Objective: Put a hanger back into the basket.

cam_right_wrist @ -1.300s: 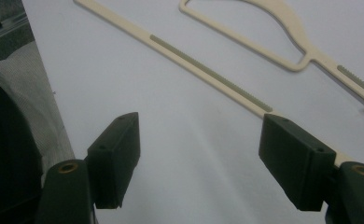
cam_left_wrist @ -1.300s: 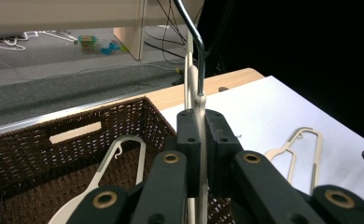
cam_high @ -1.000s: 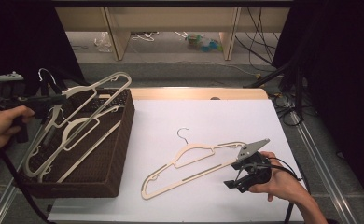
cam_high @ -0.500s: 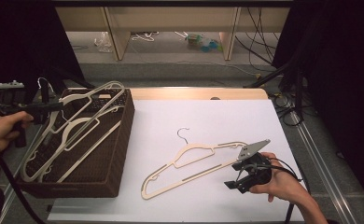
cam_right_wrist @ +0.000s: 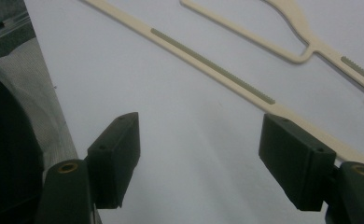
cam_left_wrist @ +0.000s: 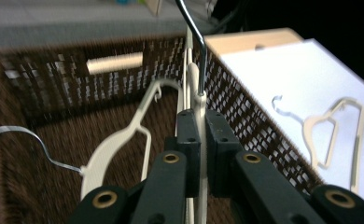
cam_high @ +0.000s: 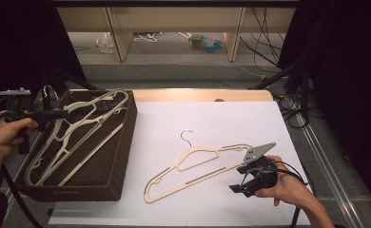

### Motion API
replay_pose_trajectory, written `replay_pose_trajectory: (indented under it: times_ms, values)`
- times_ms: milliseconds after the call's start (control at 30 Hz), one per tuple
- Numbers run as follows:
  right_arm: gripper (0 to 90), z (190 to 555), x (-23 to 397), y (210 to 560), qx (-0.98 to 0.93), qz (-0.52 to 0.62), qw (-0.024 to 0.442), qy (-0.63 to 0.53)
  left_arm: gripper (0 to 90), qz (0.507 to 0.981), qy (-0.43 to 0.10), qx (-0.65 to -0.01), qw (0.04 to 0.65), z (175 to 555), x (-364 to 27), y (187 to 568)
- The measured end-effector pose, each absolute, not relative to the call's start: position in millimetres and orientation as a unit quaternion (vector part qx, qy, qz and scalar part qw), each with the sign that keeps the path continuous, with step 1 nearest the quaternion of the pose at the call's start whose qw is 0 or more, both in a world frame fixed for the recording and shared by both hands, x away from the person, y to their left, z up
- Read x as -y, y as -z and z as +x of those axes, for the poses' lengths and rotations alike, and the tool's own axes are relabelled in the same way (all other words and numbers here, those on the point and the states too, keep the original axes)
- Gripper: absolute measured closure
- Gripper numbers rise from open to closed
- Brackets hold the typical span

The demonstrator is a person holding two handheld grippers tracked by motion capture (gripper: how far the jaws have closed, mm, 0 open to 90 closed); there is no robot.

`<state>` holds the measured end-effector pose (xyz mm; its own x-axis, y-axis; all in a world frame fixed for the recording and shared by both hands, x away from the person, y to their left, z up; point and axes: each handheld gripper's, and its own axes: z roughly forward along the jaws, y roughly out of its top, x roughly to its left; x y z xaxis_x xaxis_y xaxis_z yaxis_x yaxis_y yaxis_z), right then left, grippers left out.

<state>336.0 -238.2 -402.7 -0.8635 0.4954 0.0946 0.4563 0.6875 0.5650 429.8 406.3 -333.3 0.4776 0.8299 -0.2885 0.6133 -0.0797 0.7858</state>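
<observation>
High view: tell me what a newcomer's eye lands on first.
First comes the cream hanger lying flat in the middle of the white table, with the right gripper open just beside its right end. Next is the brown wicker basket at the left, where the left gripper is shut on the neck of another hanger above two more.

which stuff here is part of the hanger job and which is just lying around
In the job:
- held hanger, clamped in the left gripper
- wicker basket, other hangers inside
- hanger on the white table
- right gripper, open beside it

Lying about:
- clutter on the floor beyond the table
- cables
</observation>
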Motion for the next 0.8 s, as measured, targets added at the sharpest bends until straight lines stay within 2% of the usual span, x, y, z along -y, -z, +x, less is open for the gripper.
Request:
replay_pose_trajectory:
  times_ms: [367, 800]
  values:
    - [30.4, 336, 238, 406, -0.919, 0.261, 0.029, -0.294, 84.9, 0.732, -0.09, -0.533, 0.414, 447, -395, 372]
    - [30.4, 336, 235, 409, -0.92, 0.258, 0.027, -0.294, 76.2, 0.677, -0.138, -0.616, 0.377, 444, -415, 401]
